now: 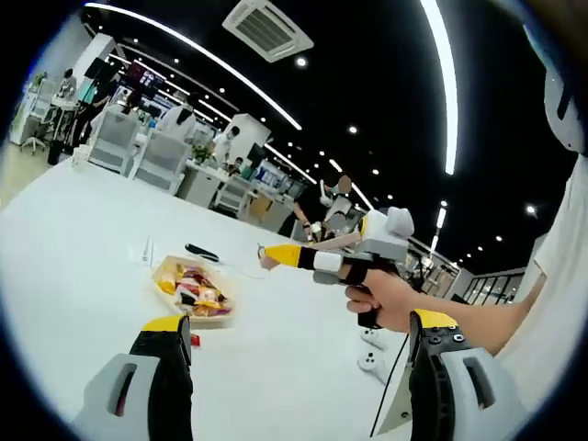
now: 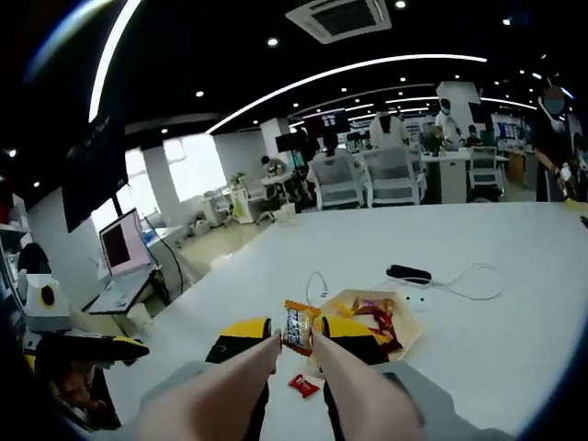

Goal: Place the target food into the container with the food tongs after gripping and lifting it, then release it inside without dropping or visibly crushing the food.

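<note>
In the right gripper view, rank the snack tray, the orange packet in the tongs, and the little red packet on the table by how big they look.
1. snack tray
2. orange packet, nipped between the tongs; it sits nearer the camera, so its true size is unsure
3. red packet

The left hand-held gripper (image 1: 294,354) stands with its jaws wide apart, above the counter (image 1: 83,248). The right hand-held gripper (image 2: 296,336) has its jaws closed onto food tongs (image 2: 276,390), raised over the counter; a hand (image 1: 386,299) grips its handle, forearm extended behind.
</note>
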`<state>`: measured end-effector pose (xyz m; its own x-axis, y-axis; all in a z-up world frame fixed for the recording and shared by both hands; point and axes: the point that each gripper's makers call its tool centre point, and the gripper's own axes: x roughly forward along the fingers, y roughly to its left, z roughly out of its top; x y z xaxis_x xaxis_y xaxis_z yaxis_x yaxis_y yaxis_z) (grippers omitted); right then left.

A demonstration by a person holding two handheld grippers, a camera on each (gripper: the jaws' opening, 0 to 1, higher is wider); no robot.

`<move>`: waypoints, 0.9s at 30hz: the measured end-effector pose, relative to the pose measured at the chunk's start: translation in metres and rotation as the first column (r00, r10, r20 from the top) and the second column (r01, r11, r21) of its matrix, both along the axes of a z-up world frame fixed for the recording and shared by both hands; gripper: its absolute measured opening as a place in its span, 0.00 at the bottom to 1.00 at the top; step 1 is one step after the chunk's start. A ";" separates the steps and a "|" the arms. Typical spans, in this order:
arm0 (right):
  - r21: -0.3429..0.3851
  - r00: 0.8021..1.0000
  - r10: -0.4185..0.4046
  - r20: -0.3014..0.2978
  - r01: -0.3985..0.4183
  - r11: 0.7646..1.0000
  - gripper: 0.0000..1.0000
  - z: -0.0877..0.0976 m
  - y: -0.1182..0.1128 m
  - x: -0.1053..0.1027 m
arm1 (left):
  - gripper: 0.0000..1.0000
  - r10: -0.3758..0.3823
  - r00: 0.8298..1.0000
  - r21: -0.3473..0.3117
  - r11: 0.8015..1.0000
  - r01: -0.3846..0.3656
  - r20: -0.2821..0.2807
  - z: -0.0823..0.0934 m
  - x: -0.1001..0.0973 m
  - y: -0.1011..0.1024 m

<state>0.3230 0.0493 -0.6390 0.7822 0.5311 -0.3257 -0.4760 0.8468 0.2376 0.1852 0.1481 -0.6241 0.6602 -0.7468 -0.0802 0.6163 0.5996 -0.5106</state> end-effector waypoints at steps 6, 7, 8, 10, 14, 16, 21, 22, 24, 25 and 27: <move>-0.003 1.000 -0.007 0.020 0.007 1.000 0.21 0.009 -0.001 0.009 | 0.99 0.041 0.991 -0.022 0.999 -0.038 0.128 0.017 0.002 0.006; -0.003 1.000 -0.006 0.021 0.006 1.000 0.21 0.008 -0.001 0.012 | 0.99 0.042 0.991 -0.029 0.999 -0.039 0.126 0.018 0.002 0.006; 0.005 1.000 -0.011 0.022 0.011 1.000 0.21 0.009 -0.001 0.015 | 0.99 0.044 0.990 -0.033 0.999 -0.040 0.130 0.019 0.002 0.006; 0.012 1.000 -0.018 0.021 0.017 1.000 0.21 0.009 0.000 0.021 | 0.99 0.039 0.991 -0.029 0.999 -0.036 0.127 0.019 0.001 0.007; 0.010 0.999 -0.024 0.027 0.024 1.000 0.21 0.012 0.003 0.029 | 0.99 0.066 0.988 -0.030 0.998 -0.063 0.142 0.019 0.001 0.017; 0.004 0.999 -0.024 0.036 0.024 1.000 0.21 0.014 0.004 0.031 | 0.99 0.073 0.988 -0.036 0.997 -0.068 0.138 0.019 0.000 0.020; -0.020 0.999 -0.018 0.045 0.018 1.000 0.20 0.010 0.006 0.035 | 0.99 0.060 0.991 0.002 0.998 -0.061 0.121 0.017 -0.003 0.023; -0.022 0.999 -0.018 0.040 0.019 1.000 0.20 0.008 0.006 0.037 | 0.99 0.059 0.991 0.021 0.998 -0.062 0.123 0.015 -0.004 0.024; -0.022 0.999 -0.022 0.038 0.022 1.000 0.21 0.006 0.005 0.039 | 0.99 0.050 0.992 0.047 0.997 -0.056 0.118 0.010 -0.003 0.023; -0.030 0.999 -0.025 0.038 0.026 0.999 0.21 0.004 0.004 0.041 | 0.99 0.049 0.992 0.054 0.997 -0.055 0.117 0.007 -0.001 0.023; -0.047 0.998 -0.035 0.049 0.038 0.998 0.21 0.003 0.001 0.045 | 0.99 0.046 0.993 0.074 0.996 -0.054 0.105 0.001 0.002 0.022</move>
